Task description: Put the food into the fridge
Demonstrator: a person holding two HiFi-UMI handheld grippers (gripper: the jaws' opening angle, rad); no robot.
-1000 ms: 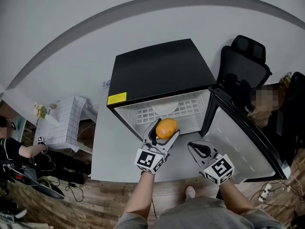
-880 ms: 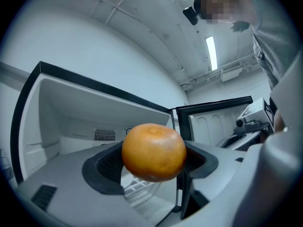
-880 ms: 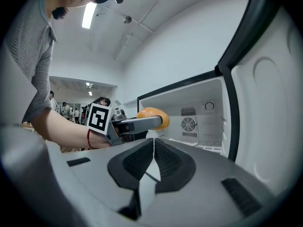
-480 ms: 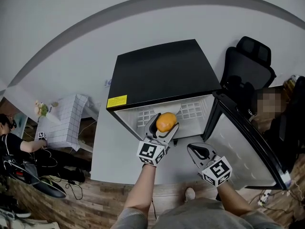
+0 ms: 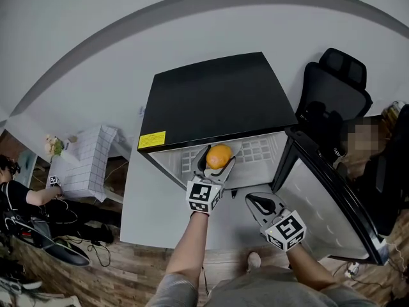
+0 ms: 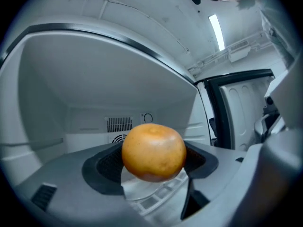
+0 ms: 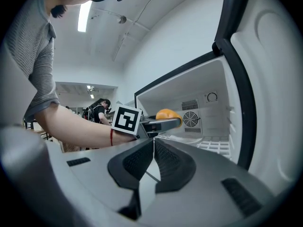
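An orange [image 5: 219,156] [image 6: 154,151] [image 7: 169,114] sits between the jaws of my left gripper [image 5: 215,159] [image 6: 151,167], which is shut on it and reaches into the open mouth of the small black fridge [image 5: 214,98]. Inside the fridge a white wire shelf [image 5: 255,149] [image 7: 215,144] and a white plate [image 6: 144,190] lie under the orange. My right gripper [image 5: 259,203] [image 7: 153,162] hangs in front of the fridge, lower right of the left one, its jaws shut with nothing between them. The fridge door [image 5: 332,197] [image 7: 265,79] stands open to the right.
A black office chair [image 5: 332,88] stands behind the open door. At the left are a white checked table [image 5: 86,162] and a seated person [image 5: 19,197]. A fan grille and a dial [image 7: 191,118] are on the fridge's back wall. Wooden floor [image 5: 121,274] lies below.
My left gripper has carried the orange forward, deeper into the fridge opening. The right gripper has shifted slightly left and stays shut.
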